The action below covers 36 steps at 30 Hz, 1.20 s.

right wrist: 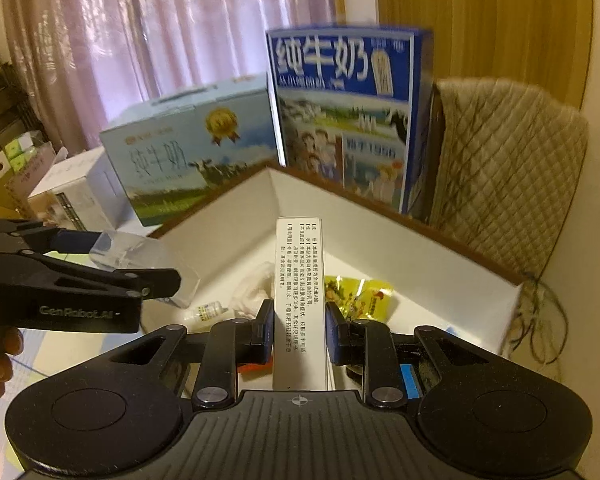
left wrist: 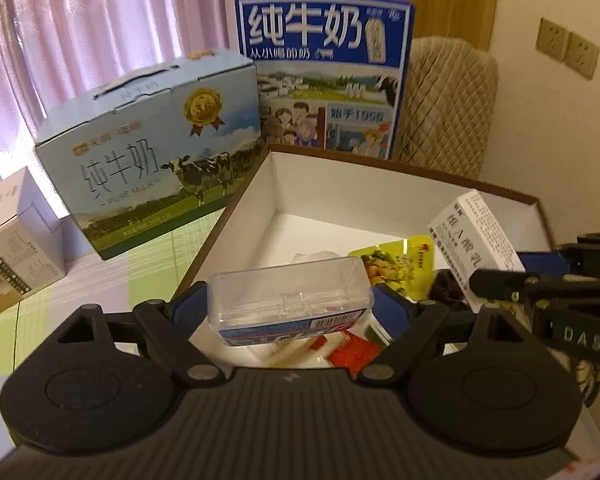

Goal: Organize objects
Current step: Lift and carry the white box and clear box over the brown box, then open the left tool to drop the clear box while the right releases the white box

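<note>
Open tray (left wrist: 380, 168): yellow packet (left wrist: 396, 264) already inside; above it, left hand-held gripper (left wrist: 288, 312) pinches clear case (left wrist: 288, 296), right hand-held gripper (right wrist: 300, 332) pinches white carton (right wrist: 298, 280); both unplaced.

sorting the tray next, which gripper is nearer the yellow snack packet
Right. The right gripper hangs just in front of the yellow packet; the left gripper sits farther to the packet's left.

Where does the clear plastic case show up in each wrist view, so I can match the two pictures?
Left wrist view: the clear plastic case sits low in the centre, clamped between the left gripper fingers, above the white-lined tray.
Right wrist view: the same case is at the left edge, at mid-height, held in the left gripper, which comes in from the left.
Shared landmark: the dark blue milk carton standing behind the tray.
</note>
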Available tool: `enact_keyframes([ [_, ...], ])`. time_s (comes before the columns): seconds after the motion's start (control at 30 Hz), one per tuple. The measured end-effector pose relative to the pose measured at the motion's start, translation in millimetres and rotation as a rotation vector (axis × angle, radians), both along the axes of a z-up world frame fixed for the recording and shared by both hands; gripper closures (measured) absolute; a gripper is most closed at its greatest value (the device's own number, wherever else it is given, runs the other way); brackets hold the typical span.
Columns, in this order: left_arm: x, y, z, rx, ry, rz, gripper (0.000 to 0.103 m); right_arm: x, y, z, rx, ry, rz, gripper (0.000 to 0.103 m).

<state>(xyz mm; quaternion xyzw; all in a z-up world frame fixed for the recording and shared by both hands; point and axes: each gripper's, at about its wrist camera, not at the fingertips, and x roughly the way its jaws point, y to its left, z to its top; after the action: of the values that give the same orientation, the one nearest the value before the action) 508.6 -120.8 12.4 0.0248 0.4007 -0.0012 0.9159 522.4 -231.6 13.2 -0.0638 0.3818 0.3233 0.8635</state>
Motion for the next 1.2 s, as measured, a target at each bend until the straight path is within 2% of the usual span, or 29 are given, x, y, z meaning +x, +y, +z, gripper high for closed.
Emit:
enact_keyframes([
  [0.27, 56.8, -0.3, -26.5, 0.042, 0.059, -0.002, 0.018, 46.5, 21.7, -26.9, -0.005, 0.061, -0.007, 0.081],
  [0.5, 87.3, 0.4, -38.0, 0.053, 0.067, -0.017, 0.018, 75.7, 32.0, -40.6, -0.003, 0.093, -0.028, 0.081],
  [0.8, 95.7, 5.0, -39.6, 0.04, 0.058, -0.015, 0.014, 83.7, 30.7, -46.2, 0.005, 0.103, -0.04, 0.081],
  [1.2, 85.8, 16.1, -30.0, 0.029, 0.039, 0.006, 0.013, 83.4, 35.6, -44.8, 0.002, 0.105, -0.031, 0.081],
])
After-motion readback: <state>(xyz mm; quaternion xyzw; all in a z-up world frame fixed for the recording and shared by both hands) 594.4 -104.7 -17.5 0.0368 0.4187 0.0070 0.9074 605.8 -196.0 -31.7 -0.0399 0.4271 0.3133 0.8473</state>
